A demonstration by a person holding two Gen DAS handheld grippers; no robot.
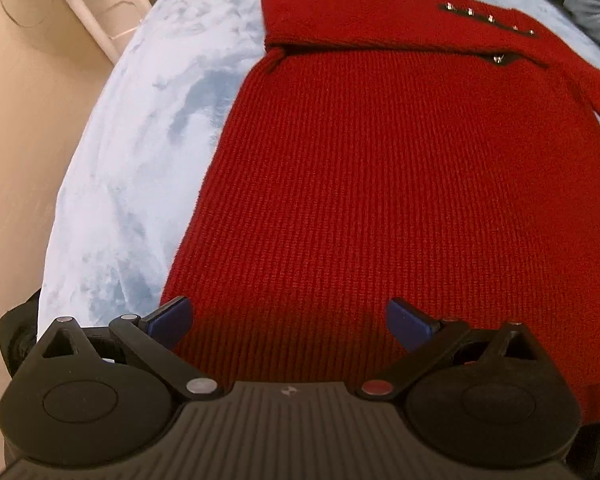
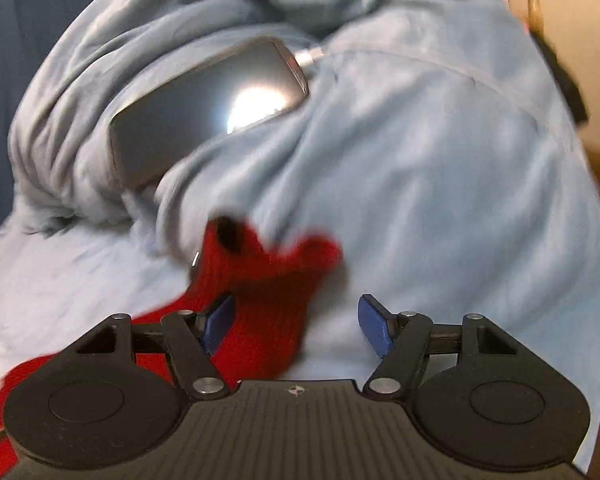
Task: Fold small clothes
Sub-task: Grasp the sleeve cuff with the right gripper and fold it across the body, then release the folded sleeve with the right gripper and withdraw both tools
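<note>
I see a pale blue fleece blanket [image 1: 140,152] spread plush and mottled under everything, bunching into thick folds ahead of my right hand-held gripper [image 2: 296,322]. The red sweater [image 1: 380,184] lies flat just ahead of my left hand-held gripper [image 1: 288,322] — ribbed knit, one sleeve folded across the chest, a row of small metal studs at the shoulder. Its other sleeve [image 2: 268,300] runs between the right one's blue pads, untouched. Both are released, jaws apart. A glossy dark phone [image 2: 204,116] rests in the folds beyond — no writing legible.
</note>
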